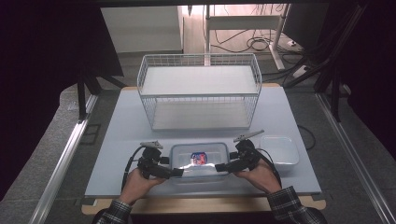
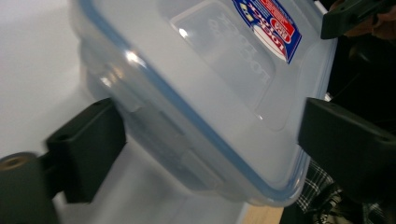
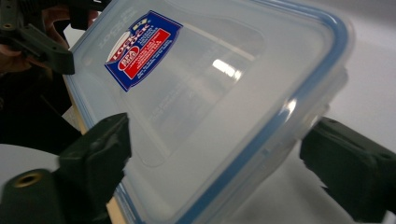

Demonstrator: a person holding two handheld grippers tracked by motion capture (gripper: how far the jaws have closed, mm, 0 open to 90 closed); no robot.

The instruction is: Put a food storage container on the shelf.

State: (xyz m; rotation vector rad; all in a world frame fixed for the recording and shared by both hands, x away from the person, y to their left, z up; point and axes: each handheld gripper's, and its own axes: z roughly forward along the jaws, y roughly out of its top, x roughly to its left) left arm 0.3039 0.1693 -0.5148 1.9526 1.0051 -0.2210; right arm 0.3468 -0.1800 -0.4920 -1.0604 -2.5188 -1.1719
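A clear plastic container (image 1: 199, 163) with a blue-rimmed lid and a red and blue label (image 1: 199, 157) sits near the table's front edge. My left gripper (image 1: 180, 171) is at its left end and my right gripper (image 1: 218, 167) at its right end. In the left gripper view the container (image 2: 210, 93) spans the gap, and both black jaws of the left gripper (image 2: 212, 149) touch its sides. In the right gripper view the container (image 3: 210, 102) sits the same way, with the jaws of the right gripper (image 3: 215, 154) against its rim and wall.
A white wire basket (image 1: 198, 95) stands behind the container at the middle of the pale table (image 1: 121, 140). An open clear tub (image 1: 279, 150) lies just right of my right hand. Dark drapes and cables surround the table.
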